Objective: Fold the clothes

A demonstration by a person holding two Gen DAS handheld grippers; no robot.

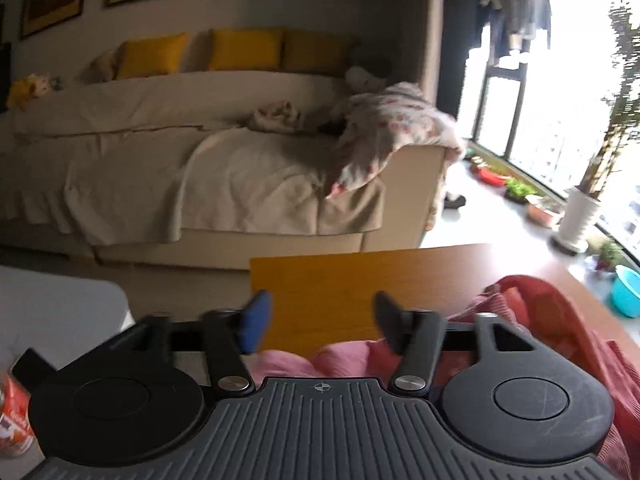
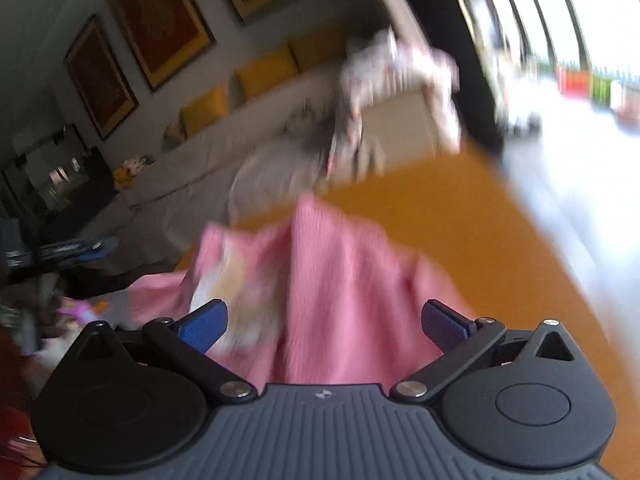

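A pink ribbed garment [image 2: 340, 280] lies bunched on the orange wooden table [image 2: 460, 220]. It has a pale printed patch [image 2: 232, 284] on its left part. My right gripper [image 2: 324, 326] is open, its blue-padded fingers spread just above the near part of the cloth; this view is blurred. In the left wrist view the same garment [image 1: 532, 320] lies crumpled at the right and under the fingers. My left gripper [image 1: 322, 322] is open over the near left part of the table [image 1: 320, 280], holding nothing.
A beige sofa [image 1: 200, 168] with yellow cushions [image 1: 244, 50] and a floral blanket [image 1: 392, 128] stands beyond the table. Plant pots [image 1: 576, 216] and a blue basin [image 1: 628, 290] sit by the window at right. A red can [image 1: 12, 420] stands at the near left.
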